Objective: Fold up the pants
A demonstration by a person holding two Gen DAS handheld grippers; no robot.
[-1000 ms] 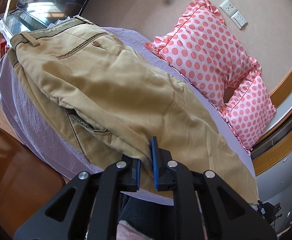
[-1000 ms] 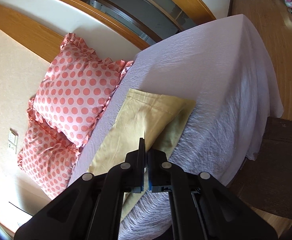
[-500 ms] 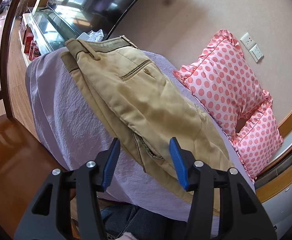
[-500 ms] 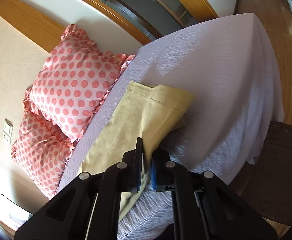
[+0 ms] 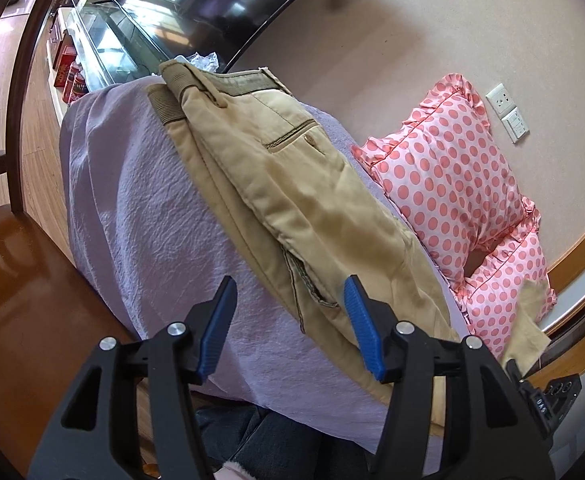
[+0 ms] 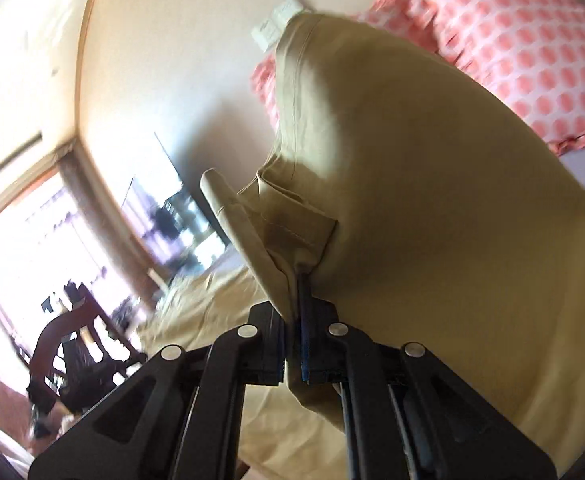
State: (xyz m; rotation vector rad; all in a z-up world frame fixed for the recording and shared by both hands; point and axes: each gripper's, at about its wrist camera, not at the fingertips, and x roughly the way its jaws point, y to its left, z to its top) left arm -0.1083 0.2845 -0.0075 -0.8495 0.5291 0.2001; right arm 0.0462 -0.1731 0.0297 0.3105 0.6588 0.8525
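Left claw gapes above khaki pants.

One pair of khaki pants, two polka-dot pillows (pink, ruffled), one lilac bedsheet, two wall plates

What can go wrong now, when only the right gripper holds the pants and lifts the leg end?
1. The right gripper pinches only a thin edge of the pants near the hem, so the cloth may slip out mid-fold.
2. The left gripper is open and holds nothing, so the waist part on the bedsheet may drag or bunch.
3. The lifted leg hangs near the polka-dot pillows and may catch on them.
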